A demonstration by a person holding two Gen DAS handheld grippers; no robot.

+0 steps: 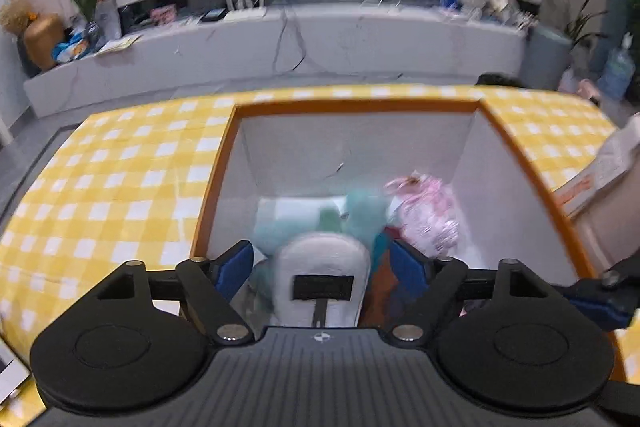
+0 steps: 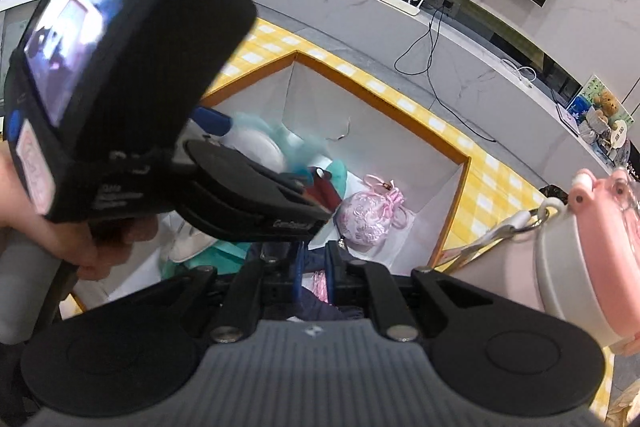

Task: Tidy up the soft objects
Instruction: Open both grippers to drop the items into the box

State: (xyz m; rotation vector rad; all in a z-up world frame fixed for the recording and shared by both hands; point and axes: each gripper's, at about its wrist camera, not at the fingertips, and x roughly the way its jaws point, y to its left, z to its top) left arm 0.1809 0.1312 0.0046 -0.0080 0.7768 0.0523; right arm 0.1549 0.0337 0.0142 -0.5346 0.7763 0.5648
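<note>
one orange-rimmed box (image 1: 224, 163) on the yellow checked cloth (image 1: 104, 179) holds one pink pouch (image 1: 428, 215) and one white slipper (image 1: 322, 267). the left gripper (image 1: 322, 263) tilts down into it, jaws spread wide either side of the slipper; the right gripper (image 2: 314, 267) pinches pink and dark fabric (image 2: 320, 285).

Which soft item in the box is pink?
The drawstring pouch lying alone by the box's right wall; the others, bunched under the left gripper, are teal, white or dark.

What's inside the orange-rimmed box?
The box holds a pink pouch, a teal plush and a white slipper. Whatever is underneath them is covered.
</note>
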